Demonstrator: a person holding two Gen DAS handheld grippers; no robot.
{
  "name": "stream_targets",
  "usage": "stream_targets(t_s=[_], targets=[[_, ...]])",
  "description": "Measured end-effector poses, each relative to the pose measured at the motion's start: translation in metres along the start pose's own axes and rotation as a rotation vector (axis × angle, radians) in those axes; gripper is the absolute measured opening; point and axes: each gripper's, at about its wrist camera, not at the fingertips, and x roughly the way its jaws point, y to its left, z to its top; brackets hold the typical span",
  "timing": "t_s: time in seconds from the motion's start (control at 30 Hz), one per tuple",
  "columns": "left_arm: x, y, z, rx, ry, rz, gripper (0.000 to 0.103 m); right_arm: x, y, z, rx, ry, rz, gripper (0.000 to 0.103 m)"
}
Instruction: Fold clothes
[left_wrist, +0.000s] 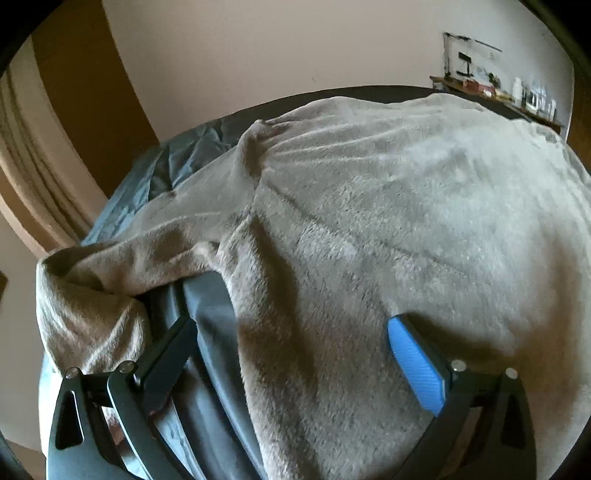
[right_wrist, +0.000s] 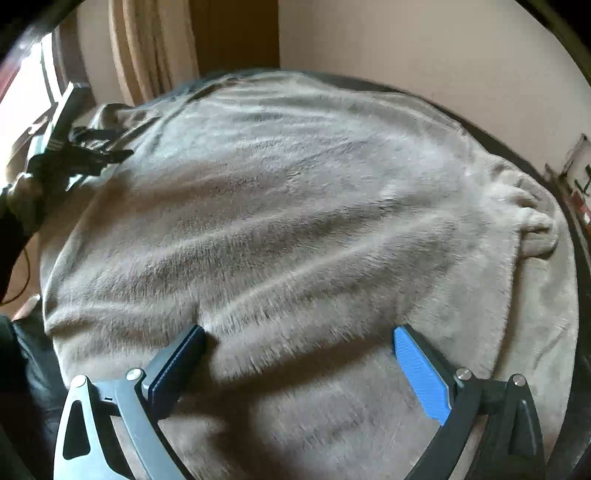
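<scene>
Fleece garment spread flat, both hand-held grippers wide open, empty

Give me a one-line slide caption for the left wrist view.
Left gripper, jaws open, poised over a fuzzy grey garment spread on a blue-sheeted bed.

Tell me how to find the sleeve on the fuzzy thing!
A fuzzy grey garment covers the dark bed. Its sleeve trails off the left side, ahead of the open left gripper; it is the only long narrow part, bunched at the bed's edge.
</scene>
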Motion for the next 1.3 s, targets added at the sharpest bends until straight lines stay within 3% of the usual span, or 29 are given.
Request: stream_targets(t_s=[0.23,0.47,0.63,0.8,0.93,1.1,1.3], targets=[[0.001,0.015,-0.004,-0.079,0.014,-0.062,0.103,-0.017,-0.001,-0.029,0.037,-0.052,-0.023,0.102],[-0.007,0.009,0.000,-0.113,0.048,0.018,0.103,-0.024,0.003,-0.030,0.072,-0.086,-0.078,0.102],[-0.029,-0.014,0.004,-0.101,0.011,-0.021,0.103,-0.054,0.036,-0.023,-0.004,-0.219,-0.008,0.102],[-0.030,-0.032,0.004,-0.052,0.010,-0.021,0.103,-0.031,0.072,-0.032,-0.153,-0.119,-0.032,0.102],[-0.018,-0.034,-0.002,-0.059,0.043,-0.024,0.103,-0.036,0.048,-0.043,-0.017,-0.123,0.052,0.103],[-0.011,-0.015,-0.009,-0.139,0.056,-0.082,0.103,-0.044,0.047,-0.056,-0.015,-0.207,0.027,0.103],[-0.013,-0.023,-0.001,-0.131,0.071,-0.042,0.103,-0.041,0.050,-0.060,0.011,-0.261,0.009,0.103]])
